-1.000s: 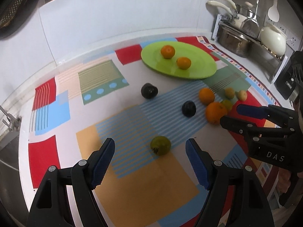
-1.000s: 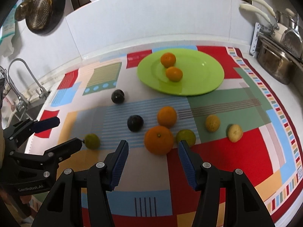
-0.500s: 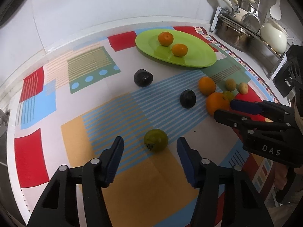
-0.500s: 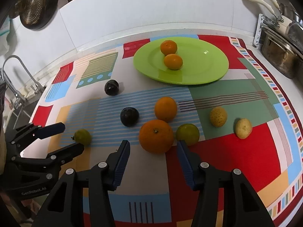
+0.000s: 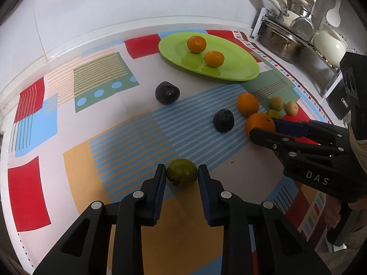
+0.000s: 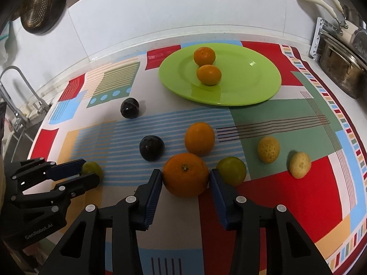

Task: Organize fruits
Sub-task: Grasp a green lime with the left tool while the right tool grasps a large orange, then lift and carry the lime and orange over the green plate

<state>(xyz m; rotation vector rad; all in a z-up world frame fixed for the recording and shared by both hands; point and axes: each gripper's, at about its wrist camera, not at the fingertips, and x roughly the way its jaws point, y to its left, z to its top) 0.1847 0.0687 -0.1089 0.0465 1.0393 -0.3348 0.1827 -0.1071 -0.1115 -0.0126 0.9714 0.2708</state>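
So far two oranges (image 6: 207,66) sit plated; our left gripper (image 5: 182,174) brackets a lime (image 5: 182,172), our right gripper (image 6: 185,178) an orange (image 6: 185,174), fingers apart around each; seven loose.

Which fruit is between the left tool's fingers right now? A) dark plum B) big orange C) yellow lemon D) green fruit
D: in the left wrist view the left tool brackets the green fruit on the mat, its pads at the fruit's sides; the big orange sits between the right tool's fingers instead.
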